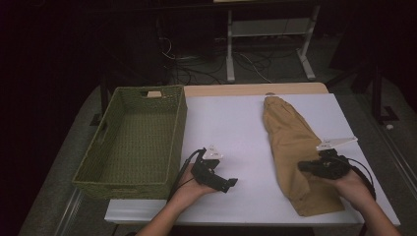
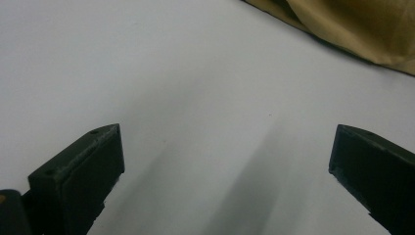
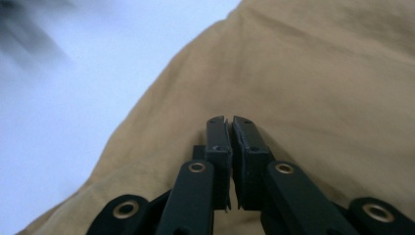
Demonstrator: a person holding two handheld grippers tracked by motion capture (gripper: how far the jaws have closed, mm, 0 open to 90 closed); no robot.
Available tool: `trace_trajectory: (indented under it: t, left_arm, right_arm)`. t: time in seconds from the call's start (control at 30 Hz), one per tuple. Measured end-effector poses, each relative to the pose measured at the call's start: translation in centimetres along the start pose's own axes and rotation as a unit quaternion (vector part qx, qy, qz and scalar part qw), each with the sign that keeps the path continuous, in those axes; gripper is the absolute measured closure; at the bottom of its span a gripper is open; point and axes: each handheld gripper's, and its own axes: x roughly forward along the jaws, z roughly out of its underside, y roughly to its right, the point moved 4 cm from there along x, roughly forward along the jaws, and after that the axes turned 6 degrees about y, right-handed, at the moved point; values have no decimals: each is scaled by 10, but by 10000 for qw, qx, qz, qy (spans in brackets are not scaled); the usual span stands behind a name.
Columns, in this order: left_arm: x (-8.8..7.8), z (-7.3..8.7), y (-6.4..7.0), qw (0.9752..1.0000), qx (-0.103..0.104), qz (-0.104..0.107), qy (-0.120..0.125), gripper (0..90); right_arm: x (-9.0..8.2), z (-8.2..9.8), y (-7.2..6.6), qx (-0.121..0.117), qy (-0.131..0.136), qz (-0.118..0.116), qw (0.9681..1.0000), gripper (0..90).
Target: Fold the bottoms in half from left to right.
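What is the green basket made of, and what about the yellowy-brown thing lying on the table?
The green basket looks woven, perhaps from wicker or paper rope: its walls show a tight ribbed weave and cut-out handles, with a matte finish. The yellowy-brown thing looks like soft cloth, maybe cotton: it lies in folds and creases, with no shine.

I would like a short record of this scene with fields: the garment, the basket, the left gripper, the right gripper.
garment: tan cloth garment, folded long, lying flat on the white table
basket: green woven rectangular basket, at the table's left side, nothing inside
left gripper: left gripper with jaws wide apart over bare table, holding nothing
right gripper: right gripper with jaws shut, over the garment; whether cloth is pinched is unclear
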Motion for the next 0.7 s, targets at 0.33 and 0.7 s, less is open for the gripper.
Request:
trace_trajectory:
  t: [0.33,0.7]
  left_arm:
    - [-1,1,-1,10000,-44,-8,9,0]
    - [-2,0,-3,10000,-43,-24,22,1]
  right_arm:
    - [-14,27,-4,75,-306,33,9995,840]
    - [-9,29,-13,5,-310,-157,9994,769]
